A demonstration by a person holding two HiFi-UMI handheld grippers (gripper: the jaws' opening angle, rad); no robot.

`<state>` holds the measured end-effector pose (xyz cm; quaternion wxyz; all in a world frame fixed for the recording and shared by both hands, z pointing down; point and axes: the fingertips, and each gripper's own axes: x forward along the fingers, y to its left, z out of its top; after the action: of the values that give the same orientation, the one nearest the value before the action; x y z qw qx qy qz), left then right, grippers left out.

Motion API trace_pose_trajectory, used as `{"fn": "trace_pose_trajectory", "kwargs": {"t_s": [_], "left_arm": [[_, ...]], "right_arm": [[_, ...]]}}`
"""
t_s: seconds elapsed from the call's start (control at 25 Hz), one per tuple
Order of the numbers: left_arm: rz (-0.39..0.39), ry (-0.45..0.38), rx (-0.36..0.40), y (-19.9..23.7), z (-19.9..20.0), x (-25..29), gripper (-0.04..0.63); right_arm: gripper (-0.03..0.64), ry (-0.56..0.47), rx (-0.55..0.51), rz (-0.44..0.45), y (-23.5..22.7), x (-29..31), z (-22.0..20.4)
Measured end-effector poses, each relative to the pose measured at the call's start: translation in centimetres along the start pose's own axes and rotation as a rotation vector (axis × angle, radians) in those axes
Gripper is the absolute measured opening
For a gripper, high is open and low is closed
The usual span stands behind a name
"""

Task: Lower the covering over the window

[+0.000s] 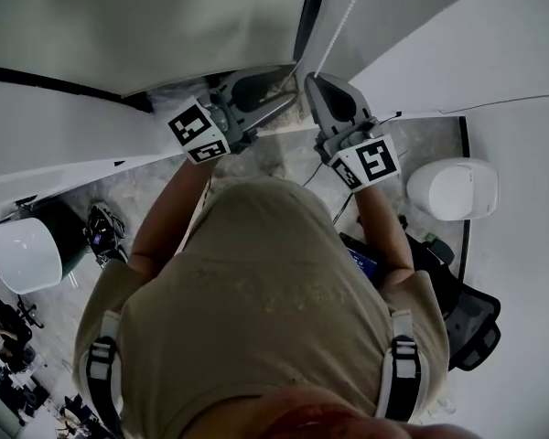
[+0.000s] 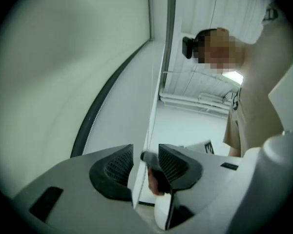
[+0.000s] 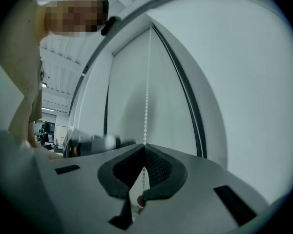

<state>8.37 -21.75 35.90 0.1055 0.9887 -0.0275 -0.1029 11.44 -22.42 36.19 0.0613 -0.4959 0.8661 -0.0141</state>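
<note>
– Since the right gripper point(image 3: 144, 151) is clenched on the bead chain point(image 3: 147, 101), is that the hand meant to pull?
– I'd judge so. The chain hangs in front of the blind point(image 3: 129, 87) in the window ahead, so hauling on it should move the blind.
– And the left gripper point(image 2: 145, 161)?
– Released, jaws apart around a thin white strip I can't identify, probably waiting to take the next grip.

Office-like workspace: window wall with roller blind point(image 2: 63, 57), black chair point(image 1: 471, 323), cluttered desks point(image 1: 9, 355), ceiling striplight point(image 2: 233, 77).
</note>
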Motion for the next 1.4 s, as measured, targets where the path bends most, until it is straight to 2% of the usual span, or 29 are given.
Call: {"fn": "trace_pose_trajectory", "kwargs": {"t_s": [0.08,0.16,0.2,0.24,0.32,0.4,0.48,0.52,0.6,0.68,0.84,1.0,1.12,1.16,1.24,1.28,1.32,1.4], "left_arm": [[0.000,-0.025,0.040,0.3,2.2,1.0,0.153],[-0.025,0.020,0.113,-0.4,3.0,3.2,0.153],[-0.044,0.041,0.124,-0.7,3.0,4.2,0.127],[-0.060,0.051,0.111,-0.8,2.8,4.8,0.028],[-0.057,0.036,0.054,-0.2,2.9,4.6,0.026],[-0.015,0.011,0.051,1.0,3.1,3.4,0.025],[0.017,0.035,0.092,1.9,2.7,2.4,0.025],[0.022,0.064,0.112,2.1,1.9,2.1,0.025],[0.014,0.129,0.126,2.0,-0.5,1.9,0.025],[-0.004,0.170,0.098,1.4,-3.3,2.2,0.025],[-0.043,0.182,0.052,-1.4,-5.7,3.4,0.025],[-0.056,0.200,0.106,-2.3,-4.9,2.8,0.025],[-0.106,0.158,0.113,-3.5,-4.7,1.5,0.026],[-0.143,0.124,0.079,-3.9,-4.8,0.9,0.026],[-0.179,0.041,-0.043,-2.9,-4.7,-0.6,0.133],[-0.163,0.007,-0.084,-1.9,-4.3,-1.3,0.141],[-0.136,-0.014,-0.090,-1.1,-3.4,-1.7,0.141],[-0.089,-0.014,-0.024,-0.5,-1.2,-1.0,0.141]], "right_arm": [[0.009,0.074,0.046,0.018,0.1,-0.1,-3.0],[0.009,0.084,0.069,0.047,0.9,0.0,-3.9],[0.009,0.081,0.068,0.058,1.2,0.1,-3.9],[0.009,0.078,0.065,0.067,1.4,0.2,-3.9],[0.011,0.065,0.061,0.082,1.4,0.1,-3.9],[0.012,0.026,0.072,0.100,0.8,-0.5,-3.5],[0.148,-0.041,0.121,0.084,-0.5,-1.3,-2.4],[0.158,-0.072,0.139,0.066,-1.1,-1.5,-1.6],[0.156,-0.107,0.136,0.057,-1.6,-1.7,0.3],[0.156,-0.110,0.106,0.087,-1.1,-1.5,1.7],[0.152,-0.071,0.054,0.137,-0.1,-1.2,2.1],[0.046,-0.073,-0.026,0.135,1.6,-0.2,2.6],[0.018,-0.079,-0.031,0.130,2.8,-0.5,2.8],[0.018,-0.081,-0.009,0.116,2.4,-0.9,2.6],[0.017,-0.067,0.020,0.079,1.1,-1.2,1.3],[0.017,-0.038,0.022,0.070,0.7,-1.1,0.0],[0.017,-0.002,0.025,0.068,0.6,-0.8,-1.5],[0.017,0.035,0.058,0.084,1.1,-0.5,-3.4]]}}
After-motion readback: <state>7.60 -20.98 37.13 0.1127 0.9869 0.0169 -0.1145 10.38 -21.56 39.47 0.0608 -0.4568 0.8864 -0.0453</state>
